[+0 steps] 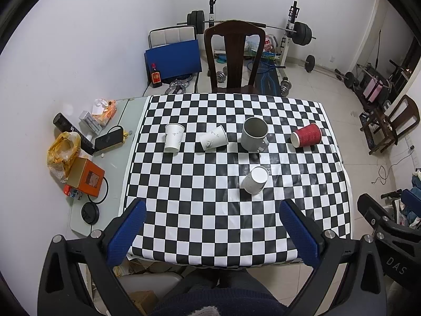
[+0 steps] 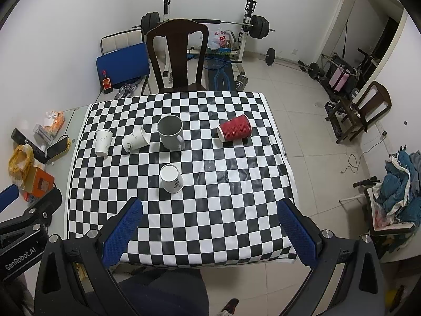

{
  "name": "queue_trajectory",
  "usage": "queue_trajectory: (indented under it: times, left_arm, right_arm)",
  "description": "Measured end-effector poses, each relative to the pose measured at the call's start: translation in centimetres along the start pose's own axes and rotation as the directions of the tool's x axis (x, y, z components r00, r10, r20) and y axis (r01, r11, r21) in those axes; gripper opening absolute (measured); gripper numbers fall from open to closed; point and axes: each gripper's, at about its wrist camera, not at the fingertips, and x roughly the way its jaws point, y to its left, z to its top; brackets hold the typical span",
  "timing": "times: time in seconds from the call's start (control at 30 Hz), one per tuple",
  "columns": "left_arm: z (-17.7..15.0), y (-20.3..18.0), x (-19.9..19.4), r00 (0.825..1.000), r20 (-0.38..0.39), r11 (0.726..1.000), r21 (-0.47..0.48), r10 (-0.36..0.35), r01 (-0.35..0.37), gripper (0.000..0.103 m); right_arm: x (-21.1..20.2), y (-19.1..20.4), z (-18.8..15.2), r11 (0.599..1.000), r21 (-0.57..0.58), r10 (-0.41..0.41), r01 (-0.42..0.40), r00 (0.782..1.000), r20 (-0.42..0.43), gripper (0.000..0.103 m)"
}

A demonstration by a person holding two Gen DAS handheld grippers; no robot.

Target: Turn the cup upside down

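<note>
Several cups stand on a checkered table (image 1: pixel 210 223) (image 2: pixel 210 223). A white paper cup (image 1: pixel 254 180) (image 2: pixel 171 178) sits upside down nearest me. Behind it a grey mug (image 1: pixel 254 133) (image 2: pixel 170 131) stands upright. A white paper cup (image 1: pixel 173 137) (image 2: pixel 103 142) stands upright at the left. Another white cup (image 1: pixel 214 138) (image 2: pixel 135 139) and a red ribbed cup (image 1: pixel 306 135) (image 2: pixel 235 131) lie on their sides. My left gripper (image 1: pixel 213 213) and my right gripper (image 2: pixel 209 212) are both open and empty, above the table's near edge.
A dark wooden chair (image 1: pixel 235 55) (image 2: pixel 176 52) stands behind the table. A side table (image 1: pixel 115 158) at the left holds a phone, boxes and bags. Weights and a barbell rack (image 1: pixel 289 31) line the back wall. Another chair (image 2: pixel 363 110) stands at the right.
</note>
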Motion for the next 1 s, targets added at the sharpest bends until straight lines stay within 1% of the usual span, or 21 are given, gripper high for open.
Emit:
queue_trajectory:
  times: [1.0]
  left_arm:
    - [-0.33, -0.03, 0.03, 1.0, 0.0, 1.0, 0.001, -0.002, 0.002, 0.103]
  right_arm:
    - [-0.21, -0.12, 0.55, 1.0, -0.001, -0.001, 0.001, 1.0, -0.005, 0.103]
